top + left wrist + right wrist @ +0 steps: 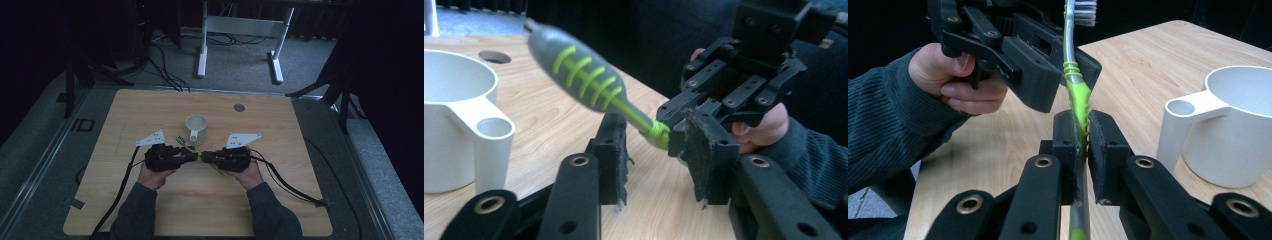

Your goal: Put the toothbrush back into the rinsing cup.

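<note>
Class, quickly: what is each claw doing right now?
Left claw: open, its jaws either side of the toothbrush without pressing on it.
Right claw: closed on the toothbrush handle.

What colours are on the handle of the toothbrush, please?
The grey plastic toothbrush handle carries lime-green ribs and a lime-green neck; the left gripper view shows it best.

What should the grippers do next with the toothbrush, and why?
Probably the left gripper should finish closing on the toothbrush. The right gripper already clamps the green handle, and the left one's jaws stand on either side of the neck, seemingly not yet pressing it. Once both hold it, the right could let go, perhaps so the brush can go to the white cup.
</note>
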Demonstrator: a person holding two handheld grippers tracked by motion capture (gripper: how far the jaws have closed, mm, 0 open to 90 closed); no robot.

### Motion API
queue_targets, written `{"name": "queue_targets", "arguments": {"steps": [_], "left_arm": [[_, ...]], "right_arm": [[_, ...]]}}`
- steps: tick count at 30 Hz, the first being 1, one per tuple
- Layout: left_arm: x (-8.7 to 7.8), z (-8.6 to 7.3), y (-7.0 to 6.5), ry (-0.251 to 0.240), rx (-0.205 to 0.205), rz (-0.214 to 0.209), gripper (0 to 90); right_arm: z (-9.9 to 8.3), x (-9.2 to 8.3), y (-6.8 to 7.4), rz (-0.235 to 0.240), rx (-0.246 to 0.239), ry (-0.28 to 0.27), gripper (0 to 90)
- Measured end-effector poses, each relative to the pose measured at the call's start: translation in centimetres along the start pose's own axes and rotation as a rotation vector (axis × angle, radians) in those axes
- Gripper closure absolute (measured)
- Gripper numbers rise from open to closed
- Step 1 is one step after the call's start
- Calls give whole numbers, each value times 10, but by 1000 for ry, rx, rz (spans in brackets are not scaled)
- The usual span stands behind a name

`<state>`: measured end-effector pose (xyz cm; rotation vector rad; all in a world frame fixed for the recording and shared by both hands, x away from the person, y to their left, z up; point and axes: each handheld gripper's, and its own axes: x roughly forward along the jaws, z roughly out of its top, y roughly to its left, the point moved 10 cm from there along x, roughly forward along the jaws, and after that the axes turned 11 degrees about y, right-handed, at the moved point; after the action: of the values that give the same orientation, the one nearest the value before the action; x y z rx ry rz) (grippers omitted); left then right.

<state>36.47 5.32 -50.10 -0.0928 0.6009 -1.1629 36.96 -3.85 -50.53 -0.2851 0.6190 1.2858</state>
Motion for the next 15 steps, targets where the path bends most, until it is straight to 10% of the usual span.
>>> {"name": "queue_targets", "arguments": {"steps": [15], "left_arm": [[-2, 2, -5, -23, 20, -45, 739]], "right_arm": [[-1, 1, 6, 53, -19, 7, 824]]}}
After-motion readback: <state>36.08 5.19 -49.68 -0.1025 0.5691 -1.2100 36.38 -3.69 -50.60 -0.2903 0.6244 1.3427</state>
